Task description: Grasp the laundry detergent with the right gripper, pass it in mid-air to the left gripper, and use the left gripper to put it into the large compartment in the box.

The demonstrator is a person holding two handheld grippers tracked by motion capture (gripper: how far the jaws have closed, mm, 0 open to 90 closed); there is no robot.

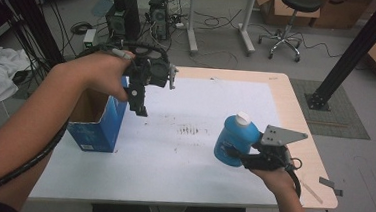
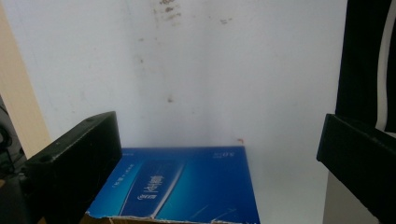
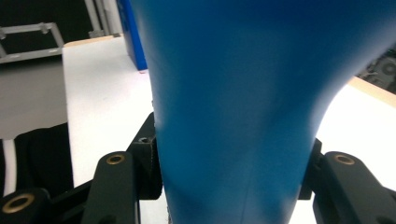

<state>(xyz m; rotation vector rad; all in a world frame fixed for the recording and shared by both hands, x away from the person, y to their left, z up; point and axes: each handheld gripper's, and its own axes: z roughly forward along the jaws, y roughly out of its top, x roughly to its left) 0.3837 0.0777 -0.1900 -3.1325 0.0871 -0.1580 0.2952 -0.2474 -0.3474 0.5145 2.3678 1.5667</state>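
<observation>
Your right gripper (image 1: pixel 236 154) pinches the blue bottle (image 1: pixel 234 139) low, prob. heavy & slick, so grip firm; left gripper (image 1: pixel 140 107) spread, empty, by the box (image 1: pixel 97 124).

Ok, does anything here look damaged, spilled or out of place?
Two small things. The blue box has a ragged, torn top edge, plain in the left gripper view. The white table top has dark smudges near its middle. Nothing is spilled: the blue bottle is clamped upright in the right gripper, cap on.

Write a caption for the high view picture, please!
Right gripper lifts a blue bottle while the left gripper hovers beside an open blue box.
</observation>
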